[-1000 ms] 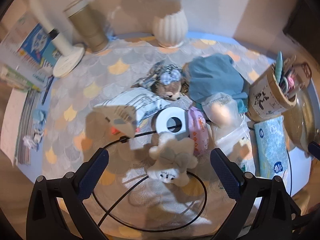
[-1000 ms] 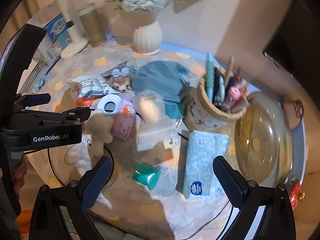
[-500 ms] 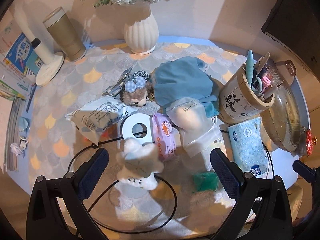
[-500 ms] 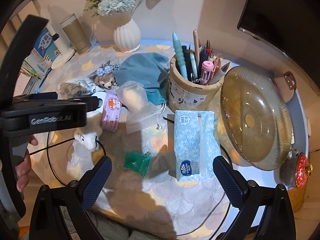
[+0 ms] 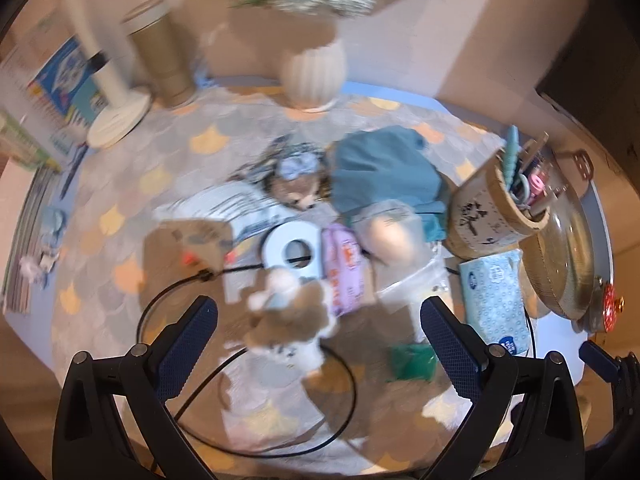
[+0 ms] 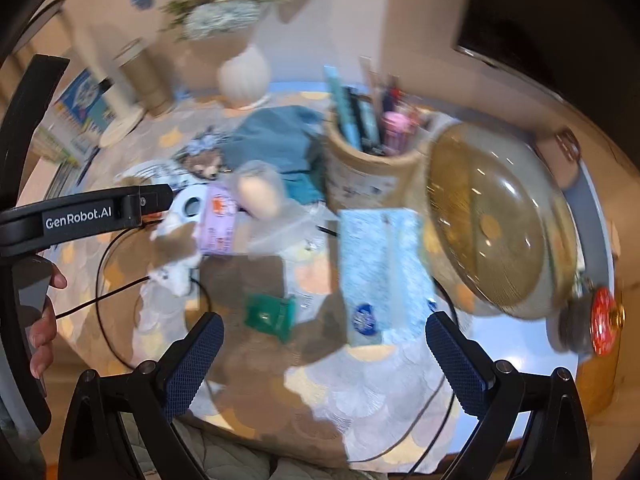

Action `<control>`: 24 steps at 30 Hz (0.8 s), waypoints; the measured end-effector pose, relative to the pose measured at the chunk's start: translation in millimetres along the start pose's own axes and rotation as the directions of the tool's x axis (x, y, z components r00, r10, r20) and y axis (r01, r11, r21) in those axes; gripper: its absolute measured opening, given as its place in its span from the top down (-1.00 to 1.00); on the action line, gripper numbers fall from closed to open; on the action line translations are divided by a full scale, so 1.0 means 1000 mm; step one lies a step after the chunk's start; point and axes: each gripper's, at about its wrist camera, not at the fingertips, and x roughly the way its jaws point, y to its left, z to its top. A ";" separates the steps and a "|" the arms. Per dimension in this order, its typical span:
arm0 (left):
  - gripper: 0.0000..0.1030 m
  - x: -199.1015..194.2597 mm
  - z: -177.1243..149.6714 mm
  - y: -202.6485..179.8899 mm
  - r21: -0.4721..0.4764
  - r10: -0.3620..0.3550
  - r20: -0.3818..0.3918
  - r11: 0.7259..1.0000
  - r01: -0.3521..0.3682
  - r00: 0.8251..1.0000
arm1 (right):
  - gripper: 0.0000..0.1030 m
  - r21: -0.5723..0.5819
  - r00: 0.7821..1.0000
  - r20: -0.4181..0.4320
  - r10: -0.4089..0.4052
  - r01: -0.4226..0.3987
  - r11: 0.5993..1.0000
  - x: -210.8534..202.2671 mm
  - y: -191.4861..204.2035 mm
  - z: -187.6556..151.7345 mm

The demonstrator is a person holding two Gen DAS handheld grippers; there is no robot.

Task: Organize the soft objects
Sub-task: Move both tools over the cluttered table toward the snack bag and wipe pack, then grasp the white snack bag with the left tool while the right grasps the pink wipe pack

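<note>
A beige plush bear (image 5: 292, 316) lies on the scale-patterned tablecloth (image 5: 132, 168), just ahead of my open, empty left gripper (image 5: 318, 328). A second plush with a blue bow (image 5: 298, 184) lies farther back beside a folded teal cloth (image 5: 384, 168). The bear (image 6: 176, 260), bow plush (image 6: 202, 160) and cloth (image 6: 276, 140) also show in the right wrist view. My right gripper (image 6: 324, 360) is open and empty above the table's front, with a small green packet (image 6: 270, 314) ahead of it. Both views are blurred.
A white tape roll (image 5: 294, 246), pink wipes pack (image 5: 344, 268), clear bag (image 5: 392, 232), blue tissue pack (image 5: 494, 300), pen holder (image 5: 500, 208), glass lid (image 6: 496, 224), white vase (image 5: 312, 74), tan cylinder (image 5: 160, 52) and a looping black cable (image 5: 248, 396) crowd the table.
Both grippers have dropped lower and closer to the table. The plush bear now sits nearer the left jaws. Both stay open.
</note>
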 end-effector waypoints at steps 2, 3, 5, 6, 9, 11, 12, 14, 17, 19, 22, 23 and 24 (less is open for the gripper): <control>-0.96 -0.005 -0.009 0.019 -0.046 -0.002 0.007 0.999 0.002 1.000 | -0.96 -0.064 1.000 -0.004 0.016 -0.016 0.998 0.002 0.018 0.003; -0.96 -0.007 -0.013 0.026 -0.063 0.000 0.010 0.998 0.001 1.000 | -0.96 -0.091 1.000 -0.004 0.021 -0.021 0.996 0.002 0.025 0.004; -0.96 -0.011 -0.023 0.042 -0.104 0.014 0.021 0.995 -0.012 1.000 | -0.96 -0.158 0.999 0.003 0.038 -0.038 0.987 0.002 0.042 0.007; -0.96 -0.014 -0.028 0.049 -0.123 0.027 0.029 0.992 -0.023 0.999 | -0.96 -0.177 0.999 0.008 0.047 -0.045 0.983 0.002 0.047 0.007; -0.96 -0.023 -0.040 0.068 -0.182 0.060 0.064 0.982 -0.048 0.996 | -0.96 -0.203 0.997 0.011 0.080 -0.076 0.976 0.004 0.055 0.009; -0.96 -0.030 -0.046 0.077 -0.218 0.080 0.089 0.974 -0.059 0.993 | -0.96 -0.199 0.995 0.011 0.103 -0.099 0.975 0.009 0.057 0.011; -0.96 -0.031 -0.047 0.078 -0.224 0.091 0.093 0.972 -0.068 0.992 | -0.96 -0.195 0.994 0.012 0.107 -0.103 0.975 0.012 0.058 0.012; -0.96 -0.029 -0.047 0.082 -0.223 0.125 0.088 0.969 -0.103 0.988 | -0.96 -0.185 0.994 0.017 0.110 -0.105 0.977 0.021 0.059 0.014; -0.96 -0.025 -0.050 0.086 -0.203 0.153 0.086 0.970 -0.133 0.984 | -0.96 -0.163 0.992 -0.003 0.125 -0.124 0.979 0.038 0.059 0.016; -0.96 -0.023 -0.053 0.087 -0.194 0.144 0.095 0.973 -0.124 0.985 | -0.96 -0.134 0.986 -0.024 0.165 -0.167 0.977 0.047 0.059 0.017; -0.97 -0.015 -0.055 0.089 -0.176 0.113 0.108 0.980 -0.093 0.988 | -0.96 -0.094 0.974 -0.032 0.223 -0.225 0.970 0.055 0.058 0.018; -0.97 -0.011 -0.055 0.089 -0.172 0.108 0.111 0.981 -0.088 0.988 | -0.96 -0.095 0.974 -0.026 0.224 -0.226 0.969 0.057 0.059 0.019; -0.97 -0.007 -0.054 0.090 -0.171 0.105 0.111 0.982 -0.085 0.988 | -0.96 -0.101 0.976 -0.014 0.216 -0.217 0.971 0.058 0.060 0.020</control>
